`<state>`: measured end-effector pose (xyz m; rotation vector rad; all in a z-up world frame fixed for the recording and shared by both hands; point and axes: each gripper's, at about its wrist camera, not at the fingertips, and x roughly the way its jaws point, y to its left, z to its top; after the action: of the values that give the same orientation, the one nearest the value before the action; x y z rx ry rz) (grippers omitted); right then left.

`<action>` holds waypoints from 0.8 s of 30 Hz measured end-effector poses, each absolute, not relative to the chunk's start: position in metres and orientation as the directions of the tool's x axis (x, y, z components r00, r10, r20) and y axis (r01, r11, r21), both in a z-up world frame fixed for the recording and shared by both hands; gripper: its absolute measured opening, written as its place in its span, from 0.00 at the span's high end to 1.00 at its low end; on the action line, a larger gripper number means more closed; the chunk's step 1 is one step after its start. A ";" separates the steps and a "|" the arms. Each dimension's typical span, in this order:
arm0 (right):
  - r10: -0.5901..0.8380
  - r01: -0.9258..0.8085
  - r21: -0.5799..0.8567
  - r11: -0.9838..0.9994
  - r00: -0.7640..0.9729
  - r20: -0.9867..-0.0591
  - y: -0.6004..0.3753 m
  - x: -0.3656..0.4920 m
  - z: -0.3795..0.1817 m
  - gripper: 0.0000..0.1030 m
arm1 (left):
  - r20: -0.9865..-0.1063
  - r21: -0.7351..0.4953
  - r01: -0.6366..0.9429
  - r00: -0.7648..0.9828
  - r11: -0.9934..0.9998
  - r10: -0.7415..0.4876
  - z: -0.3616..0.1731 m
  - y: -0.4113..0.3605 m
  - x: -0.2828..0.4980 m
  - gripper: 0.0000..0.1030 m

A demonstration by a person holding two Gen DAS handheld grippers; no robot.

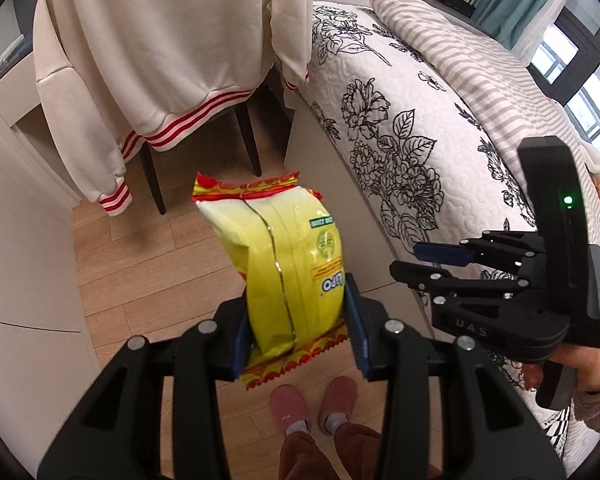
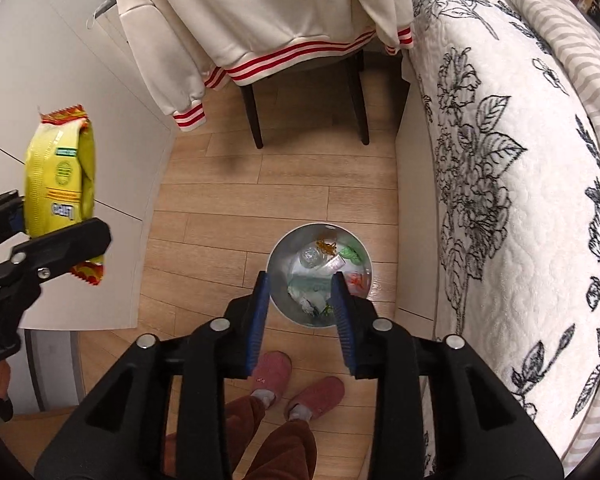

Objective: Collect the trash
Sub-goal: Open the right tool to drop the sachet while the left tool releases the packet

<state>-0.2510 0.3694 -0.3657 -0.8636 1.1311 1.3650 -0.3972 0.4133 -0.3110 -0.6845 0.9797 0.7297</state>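
Because my left gripper [image 1: 296, 324] pinches the yellow snack bag [image 1: 288, 264] only near its lower seam, the puffy pack could slip free short of the metal bin [image 2: 284, 248] on the floor. It stands upright, long axis vertical, crimped top away. My right gripper [image 2: 300, 320] hangs released, empty, above the bin.

A metal trash bin [image 2: 296, 312] stands on the wooden floor [image 2: 204, 216] beside the bed [image 2: 500, 200].

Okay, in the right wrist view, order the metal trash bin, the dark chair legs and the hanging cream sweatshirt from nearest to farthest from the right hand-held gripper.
1. Round metal trash bin, on the floor just beyond the right hand-held gripper.
2. Dark chair legs, farther up the floor.
3. Cream red-striped sweatshirt, draped above them.
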 end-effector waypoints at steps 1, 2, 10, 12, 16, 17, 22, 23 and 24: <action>0.290 -0.986 0.149 0.073 -0.122 -0.949 0.367 -0.249 -0.364 0.65 | -0.901 -0.180 -0.794 0.370 0.581 0.226 -0.312 0.413 -0.395 0.61; 0.292 -0.986 0.149 0.080 -0.120 -0.949 0.365 -0.246 -0.361 0.65 | -0.902 -0.180 -0.791 0.370 0.584 0.224 -0.313 0.412 -0.392 0.61; 0.307 -0.981 0.149 0.128 -0.104 -0.946 0.353 -0.222 -0.356 0.65 | -0.907 -0.197 -0.766 0.380 0.612 0.183 -0.333 0.412 -0.365 0.61; 0.309 -0.980 0.145 0.133 -0.098 -0.946 0.350 -0.218 -0.358 0.65 | -0.910 -0.198 -0.760 0.378 0.619 0.172 -0.341 0.411 -0.358 0.60; 0.313 -0.978 0.148 0.145 -0.096 -0.945 0.348 -0.210 -0.362 0.65 | -0.920 -0.191 -0.752 0.361 0.631 0.151 -0.357 0.410 -0.345 0.58; 0.312 -0.978 0.150 0.149 -0.097 -0.945 0.348 -0.208 -0.364 0.65 | -0.922 -0.190 -0.752 0.357 0.631 0.147 -0.362 0.411 -0.342 0.58; 0.308 -0.975 0.154 0.158 -0.099 -0.946 0.345 -0.200 -0.370 0.65 | -0.931 -0.180 -0.750 0.339 0.637 0.136 -0.386 0.415 -0.330 0.53; 0.307 -0.975 0.154 0.160 -0.099 -0.946 0.344 -0.198 -0.370 0.65 | -0.935 -0.176 -0.749 0.329 0.639 0.129 -0.391 0.416 -0.327 0.49; 0.307 -0.975 0.155 0.162 -0.099 -0.946 0.344 -0.197 -0.371 0.65 | -0.939 -0.173 -0.750 0.321 0.639 0.123 -0.395 0.417 -0.325 0.40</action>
<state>-0.1969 0.3436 -0.3709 -0.7888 1.1557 1.2915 -0.3255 0.4171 -0.3952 -0.6780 1.1037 0.6346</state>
